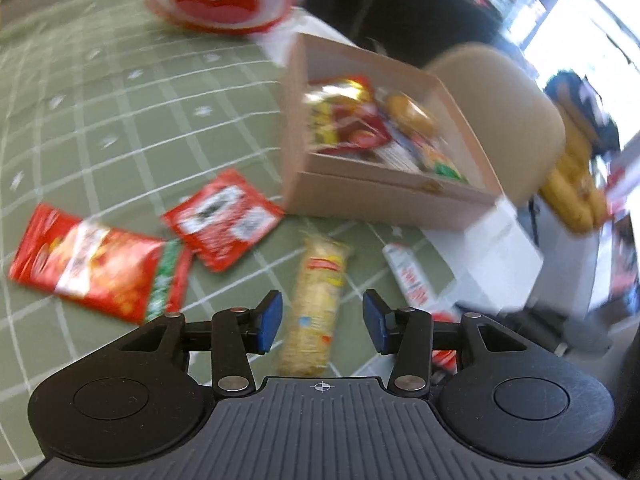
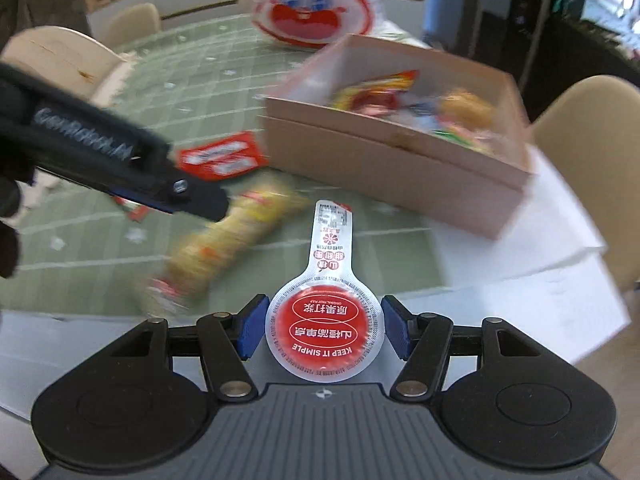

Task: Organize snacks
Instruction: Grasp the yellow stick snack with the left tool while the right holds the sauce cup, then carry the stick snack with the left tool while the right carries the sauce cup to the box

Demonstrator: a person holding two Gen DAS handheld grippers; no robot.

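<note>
My left gripper [image 1: 322,320] is open above a yellow cracker roll [image 1: 318,304] that lies on the green checked tablecloth, between its blue pads. The roll also shows in the right wrist view [image 2: 232,240], with the left gripper [image 2: 200,200] over it. My right gripper [image 2: 324,330] is shut on a spoon-shaped snack cup with a red lid [image 2: 326,334], held above the table. A cardboard box [image 1: 384,196] holds several snacks; it also shows in the right wrist view [image 2: 384,160].
Two red snack packets [image 1: 100,268] [image 1: 224,224] lie left of the roll. A white and red packet [image 1: 408,276] lies to its right. A big rabbit-face bag [image 2: 316,4] stands behind the box. Beige chairs [image 1: 500,120] ring the table.
</note>
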